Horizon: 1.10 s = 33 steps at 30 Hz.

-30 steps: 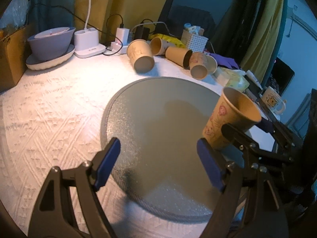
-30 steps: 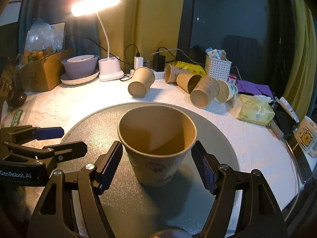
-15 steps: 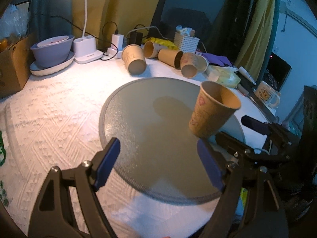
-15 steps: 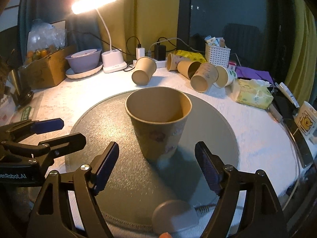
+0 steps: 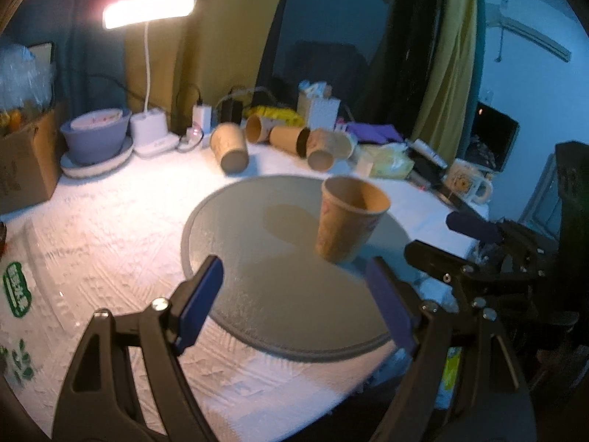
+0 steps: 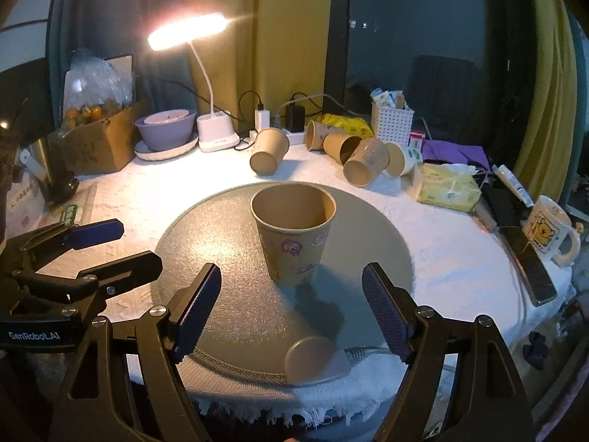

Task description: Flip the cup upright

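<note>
A brown paper cup (image 6: 294, 235) with small printed pictures stands upright, mouth up, on the round grey mat (image 6: 228, 316). It also shows in the left wrist view (image 5: 348, 224), right of centre on the mat (image 5: 257, 258). My right gripper (image 6: 291, 309) is open and empty, just in front of the cup and not touching it. My left gripper (image 5: 294, 302) is open and empty, left of the cup. The left gripper (image 6: 106, 246) shows at the left in the right wrist view.
Several paper cups (image 6: 268, 151) lie on their sides at the back of the table, near a white basket (image 6: 392, 121). A lit desk lamp (image 6: 217, 136), a purple bowl (image 6: 165, 129), a cardboard box (image 6: 99, 143), a tissue pack (image 6: 449, 188) and a mug (image 6: 550, 230) ring the mat.
My right gripper has let go of the cup and pulled back from it. The cup now stands free on the mat. My left gripper has also drawn back.
</note>
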Each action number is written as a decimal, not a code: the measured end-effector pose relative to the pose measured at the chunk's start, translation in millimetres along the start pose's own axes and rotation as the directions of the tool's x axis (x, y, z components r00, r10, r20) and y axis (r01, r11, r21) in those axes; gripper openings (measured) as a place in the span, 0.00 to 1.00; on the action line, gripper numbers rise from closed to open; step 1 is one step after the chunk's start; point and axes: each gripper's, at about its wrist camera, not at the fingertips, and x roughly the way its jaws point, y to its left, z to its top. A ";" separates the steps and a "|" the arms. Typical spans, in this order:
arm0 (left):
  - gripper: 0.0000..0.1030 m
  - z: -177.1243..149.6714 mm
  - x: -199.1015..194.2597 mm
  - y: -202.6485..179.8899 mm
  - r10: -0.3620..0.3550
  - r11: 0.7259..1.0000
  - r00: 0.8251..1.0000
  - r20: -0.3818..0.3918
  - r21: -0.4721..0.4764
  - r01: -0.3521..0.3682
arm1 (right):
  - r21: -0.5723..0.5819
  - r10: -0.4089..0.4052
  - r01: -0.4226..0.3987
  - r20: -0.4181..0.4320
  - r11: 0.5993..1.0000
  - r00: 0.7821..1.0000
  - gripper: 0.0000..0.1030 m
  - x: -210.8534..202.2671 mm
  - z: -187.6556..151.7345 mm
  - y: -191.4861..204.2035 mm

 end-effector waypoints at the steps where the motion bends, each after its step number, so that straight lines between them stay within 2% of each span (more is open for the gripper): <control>1: 0.79 1.4 -4.6 -1.3 -0.001 1.000 1.000 0.015 0.007 0.001 | 0.011 0.004 -0.004 0.004 1.000 1.000 0.79 -5.0 1.6 -1.5; 12: 0.79 22.1 -48.8 -26.8 -0.052 0.996 0.988 0.148 0.081 0.040 | 0.105 -0.007 0.001 0.050 0.994 0.999 0.79 -56.1 20.3 -16.2; 18: 0.79 30.0 -63.3 -33.7 -0.056 0.995 0.983 0.174 0.092 0.041 | 0.110 -0.003 -0.005 0.070 0.994 0.998 0.79 -78.9 26.0 -17.2; 33: 0.79 41.4 -97.4 -49.4 -0.091 0.991 0.974 0.207 0.115 0.068 | 0.076 -0.004 -0.011 0.191 0.997 0.982 0.79 -129.0 40.5 -2.6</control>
